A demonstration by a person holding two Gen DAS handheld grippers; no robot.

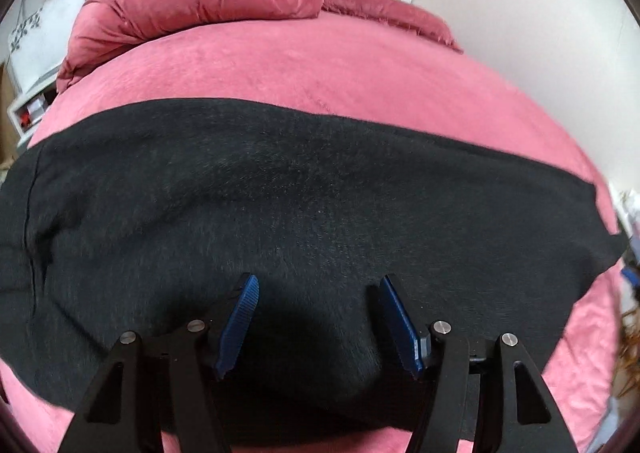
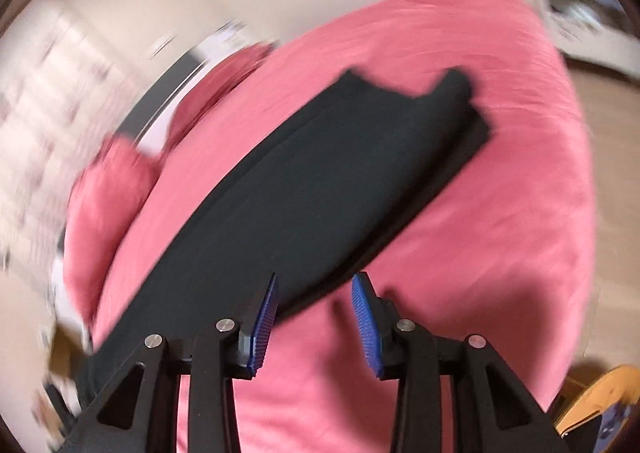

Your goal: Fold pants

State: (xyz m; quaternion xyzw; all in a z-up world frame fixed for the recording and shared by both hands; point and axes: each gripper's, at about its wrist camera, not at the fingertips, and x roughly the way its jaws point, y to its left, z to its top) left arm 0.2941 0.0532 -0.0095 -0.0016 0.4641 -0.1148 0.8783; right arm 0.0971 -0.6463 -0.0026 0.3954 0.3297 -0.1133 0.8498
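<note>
The black pants [image 1: 304,213] lie flat across the pink bed [image 1: 320,69], folded lengthwise into one long band. In the right wrist view the pants [image 2: 320,189] run diagonally away, with the far end at the upper right. My left gripper [image 1: 316,285] is open and empty, hovering just above the middle of the pants. My right gripper [image 2: 316,285] is open and empty, above the near long edge of the pants, with its left finger over the fabric and its right finger over the bedspread. The right wrist view is motion-blurred.
A rolled pink duvet [image 1: 192,1] and a pink pillow [image 1: 384,13] lie at the head of the bed. A white wall [image 1: 540,33] runs along the bed's right side. A white bedside shelf [image 1: 28,109] stands at the left. A wooden floor [image 2: 608,141] lies beyond the bed's foot.
</note>
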